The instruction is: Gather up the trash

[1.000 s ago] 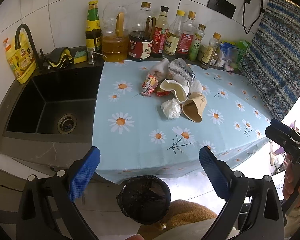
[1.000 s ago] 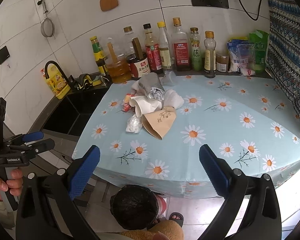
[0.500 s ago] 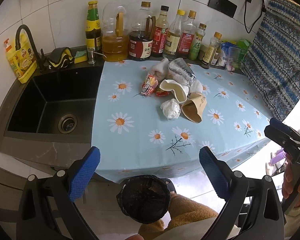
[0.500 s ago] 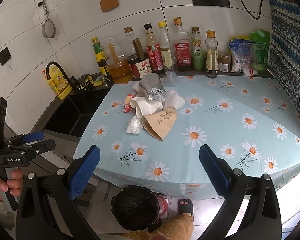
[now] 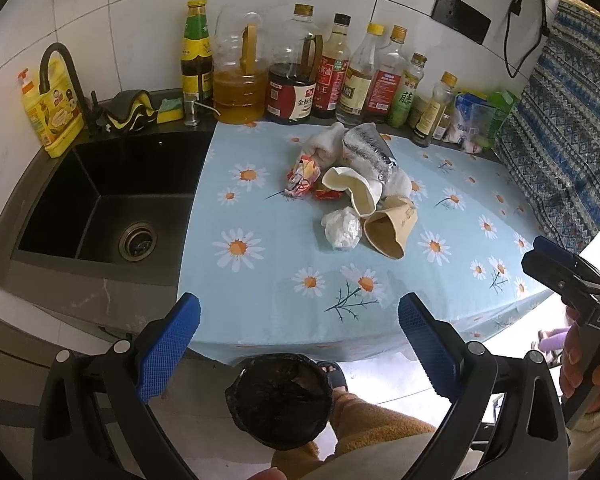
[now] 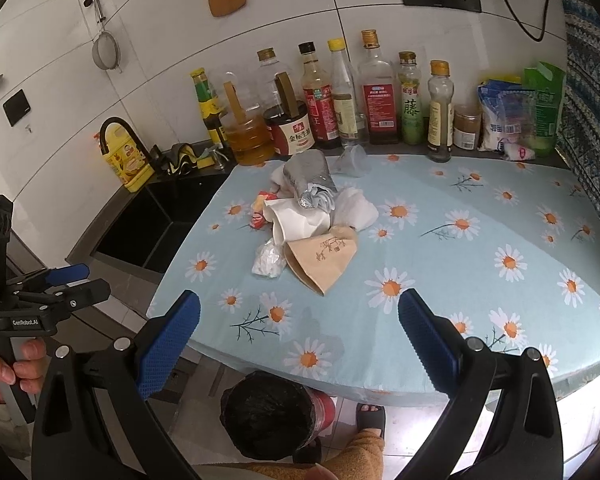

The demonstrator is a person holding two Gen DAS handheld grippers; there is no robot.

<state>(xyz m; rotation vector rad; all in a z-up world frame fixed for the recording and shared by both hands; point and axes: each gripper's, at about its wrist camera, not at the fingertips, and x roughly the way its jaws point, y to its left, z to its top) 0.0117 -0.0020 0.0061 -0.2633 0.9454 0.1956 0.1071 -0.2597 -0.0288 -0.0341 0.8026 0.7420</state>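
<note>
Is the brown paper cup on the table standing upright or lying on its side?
Lying on its side. The brown paper cup rests lengthwise on the tablecloth, its open mouth facing the table's front edge.

Each handheld gripper has black angular arms with silver screw heads and blue, grid-textured pads (image 5: pixel 168 346). White lettering "GenRobot.AI" marks the body of the left gripper (image 6: pixel 76 282); "DAS" shows on the right gripper (image 5: pixel 540 254). The person wears a fuzzy tan garment (image 5: pixel 374 426) and dark open-toed slippers (image 6: pixel 370 416).
</note>
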